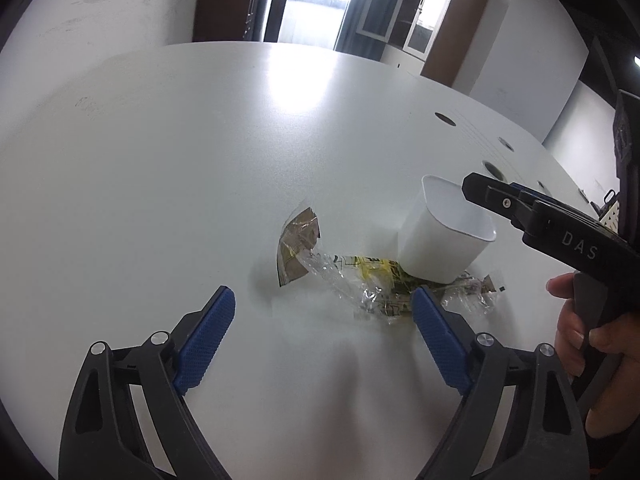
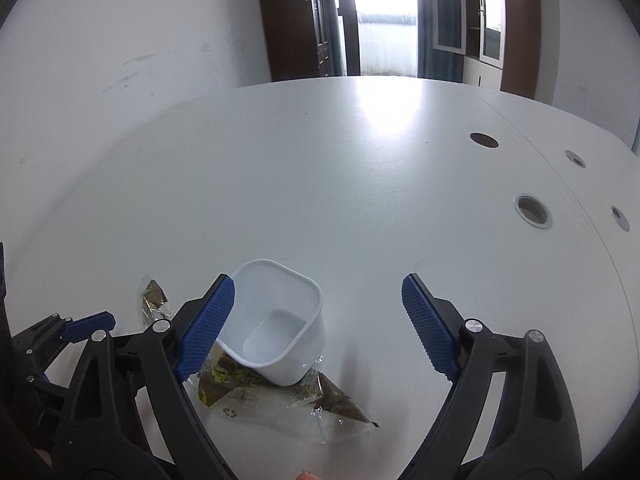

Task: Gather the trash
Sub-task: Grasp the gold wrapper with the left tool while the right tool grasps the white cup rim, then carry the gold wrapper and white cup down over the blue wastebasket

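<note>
A white square bin (image 1: 444, 236) (image 2: 276, 328) stands on the white table (image 1: 180, 160), resting partly on crumpled clear and brown-yellow wrappers (image 1: 372, 280) (image 2: 288, 400). Another brown wrapper (image 1: 298, 250) (image 2: 151, 300) lies just left of the pile. My left gripper (image 1: 324, 304) is open in front of the wrappers, with its right pad (image 1: 438, 340) at the pile's near edge and nothing held. My right gripper (image 2: 318, 292) is open above the bin, its left pad (image 2: 206, 324) by the bin's left rim, apart from it. In the left wrist view the right gripper (image 1: 480, 188) reaches over the bin, held by a hand (image 1: 576, 328).
Several round cable holes (image 2: 532, 210) (image 1: 445, 119) sit in the table at the right. A white wall, brown cabinets (image 2: 516, 28) and a bright doorway (image 2: 384, 20) stand beyond the far edge. The left gripper's tool (image 2: 86, 326) shows at the lower left of the right wrist view.
</note>
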Demonstrator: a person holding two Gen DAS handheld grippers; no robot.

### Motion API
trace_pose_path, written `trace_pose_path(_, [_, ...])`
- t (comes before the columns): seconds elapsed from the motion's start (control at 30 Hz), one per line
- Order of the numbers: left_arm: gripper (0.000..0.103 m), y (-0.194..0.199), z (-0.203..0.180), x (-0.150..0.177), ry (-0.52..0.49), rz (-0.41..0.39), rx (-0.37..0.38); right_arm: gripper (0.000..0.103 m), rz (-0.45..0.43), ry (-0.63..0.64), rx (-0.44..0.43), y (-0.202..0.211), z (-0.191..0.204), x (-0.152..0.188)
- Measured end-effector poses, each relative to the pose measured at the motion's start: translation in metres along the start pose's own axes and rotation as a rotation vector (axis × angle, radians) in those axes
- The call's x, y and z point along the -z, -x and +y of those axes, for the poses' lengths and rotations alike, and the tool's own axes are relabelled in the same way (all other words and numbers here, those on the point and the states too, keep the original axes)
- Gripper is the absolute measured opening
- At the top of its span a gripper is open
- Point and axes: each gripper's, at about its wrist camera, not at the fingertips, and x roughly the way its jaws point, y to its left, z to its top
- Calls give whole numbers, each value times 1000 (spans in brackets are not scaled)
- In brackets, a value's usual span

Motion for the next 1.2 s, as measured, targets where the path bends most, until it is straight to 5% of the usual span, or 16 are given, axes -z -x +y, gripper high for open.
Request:
trace_pose_path(0.33, [64, -32, 8, -9, 4, 38, 12, 48, 70, -39, -46, -20, -11, 4])
trace_pose_path(0.4, [37, -31, 8, -8, 5, 34, 27, 37, 89, -46, -49, -24, -12, 6])
trace_pose_path(0.53, [25, -22, 6, -8, -9, 6, 50, 15, 98, -54, -76, -26, -12, 10])
trace_pose_path(0.97, [13, 14, 14, 4, 23, -86, 90, 12, -26, -74, -97, 23, -15, 18])
trace_pose_path(1.2, [12, 82, 3, 46, 0, -175, 105, 12, -93, -50, -73, 81, -5, 37])
